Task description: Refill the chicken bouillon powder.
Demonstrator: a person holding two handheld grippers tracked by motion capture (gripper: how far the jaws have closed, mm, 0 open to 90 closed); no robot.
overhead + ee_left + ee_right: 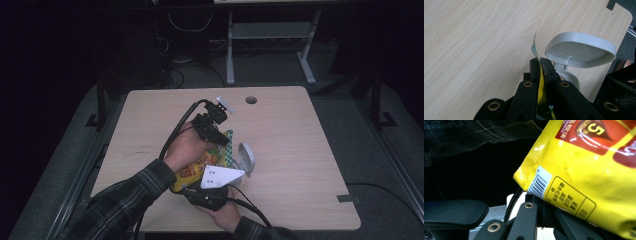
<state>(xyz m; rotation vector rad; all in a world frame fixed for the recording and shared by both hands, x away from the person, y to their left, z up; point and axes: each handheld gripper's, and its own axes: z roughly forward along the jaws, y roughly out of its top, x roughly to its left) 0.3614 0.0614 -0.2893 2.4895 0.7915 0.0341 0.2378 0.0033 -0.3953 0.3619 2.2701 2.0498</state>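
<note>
So far: left gripper [541, 65] pinches top edge of yellow snack bag [200, 167], right gripper [541, 203] clamps bottom corner (bag held above table [150, 120]). White lidded container [580, 51] open beside; pouring not started, looks like.

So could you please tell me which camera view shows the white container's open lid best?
The left gripper view: the white flip lid stands open, close and sharp, beside the shut left gripper. The high view shows it small, beside the yellow snack bag.
</note>
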